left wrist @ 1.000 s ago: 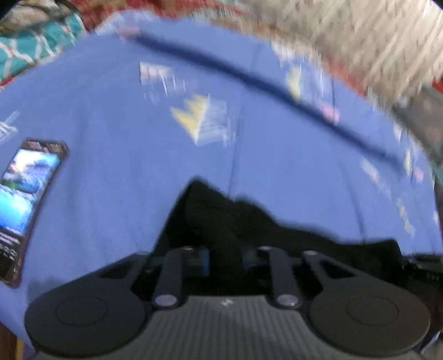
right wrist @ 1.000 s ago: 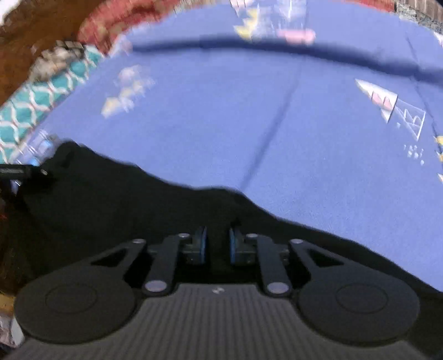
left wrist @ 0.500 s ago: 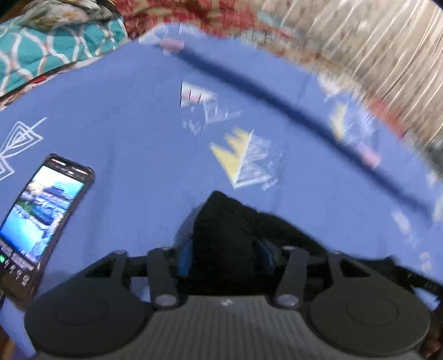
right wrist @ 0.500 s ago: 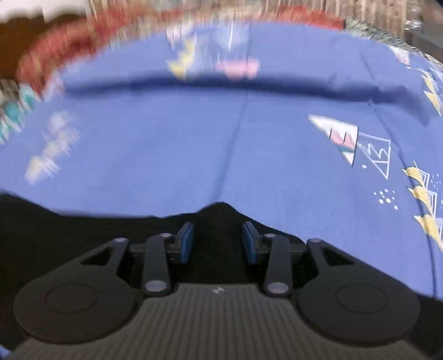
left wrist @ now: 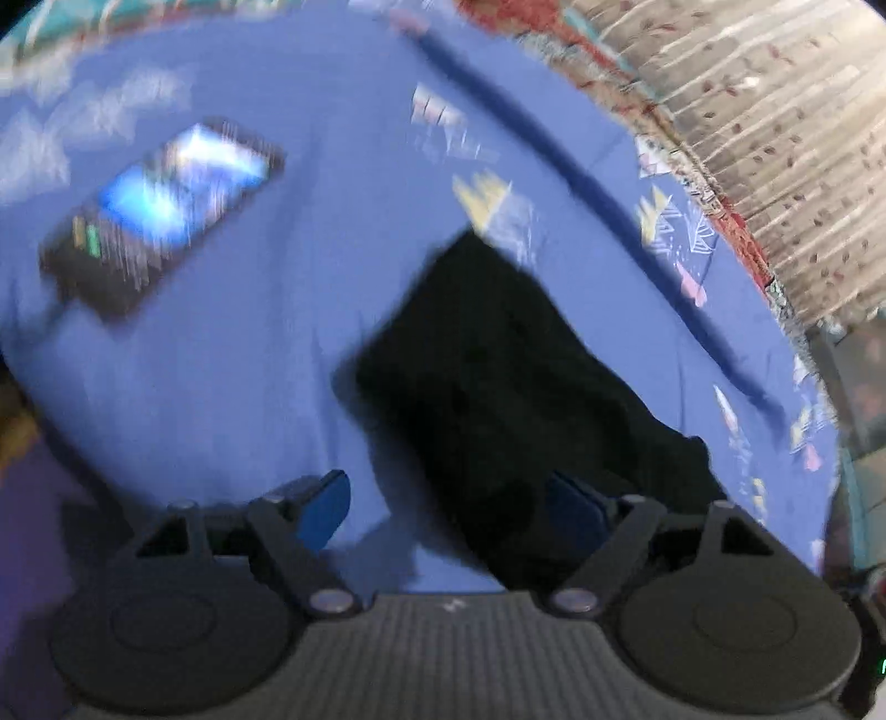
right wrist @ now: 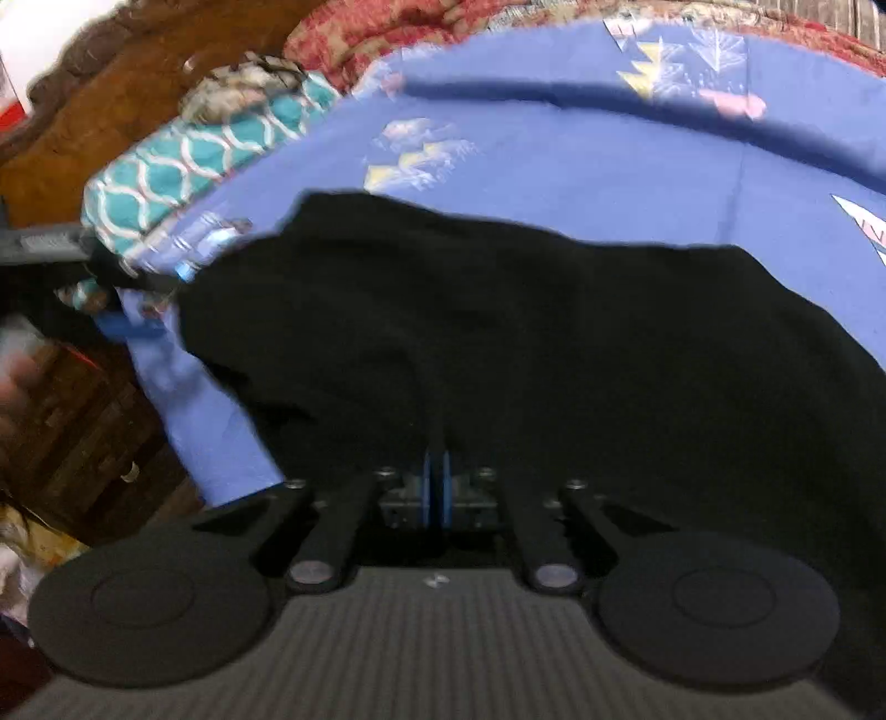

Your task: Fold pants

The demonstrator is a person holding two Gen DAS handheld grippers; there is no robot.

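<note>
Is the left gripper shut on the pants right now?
No, the left gripper stands wide open, blue sheet showing between its pads, with the black pants beside its right pad.

A blue sheet (left wrist: 232,354) printed with small yellow, white and pink triangle motifs covers the whole surface ahead of the claws. A dark band (right wrist: 554,91) runs across it at the far side. Beyond the sheet's far edge lies a red patterned fabric (right wrist: 354,33). Far left of the right claw sits a teal pillow (right wrist: 183,166) with a white wave pattern, and behind it a carved brown wooden headboard (right wrist: 94,116). Far right of the left claw hangs a pale curtain (left wrist: 775,138) with small reddish marks. The light is dim and both views are blurred.
</note>
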